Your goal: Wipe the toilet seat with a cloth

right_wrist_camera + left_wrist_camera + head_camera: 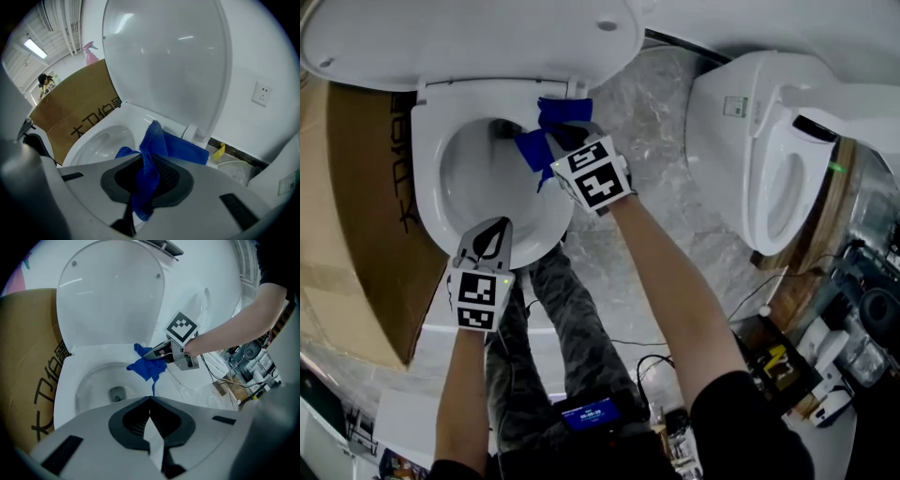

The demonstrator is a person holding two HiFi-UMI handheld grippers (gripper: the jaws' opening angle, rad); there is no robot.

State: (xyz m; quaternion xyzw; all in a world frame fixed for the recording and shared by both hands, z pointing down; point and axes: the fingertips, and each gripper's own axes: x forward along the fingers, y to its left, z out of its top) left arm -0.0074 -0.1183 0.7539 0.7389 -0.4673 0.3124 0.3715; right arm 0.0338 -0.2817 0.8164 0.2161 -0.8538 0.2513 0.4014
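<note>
A white toilet seat (427, 155) rings the bowl, with its lid (469, 37) raised behind it. My right gripper (551, 150) is shut on a blue cloth (551, 127), which rests on the seat's back right part near the hinge. In the right gripper view the blue cloth (147, 164) hangs bunched between the jaws. From the left gripper view, the cloth (147, 365) and right gripper (157, 351) show over the seat's far rim (101, 352). My left gripper (490, 242) is shut and empty above the seat's front edge; its tips (150, 401) meet.
A brown cardboard sheet (356, 216) stands left of the toilet. A second white toilet (769, 159) sits to the right. Cables and equipment (806, 356) lie on the floor at lower right. The person's legs (553, 347) stand in front of the bowl.
</note>
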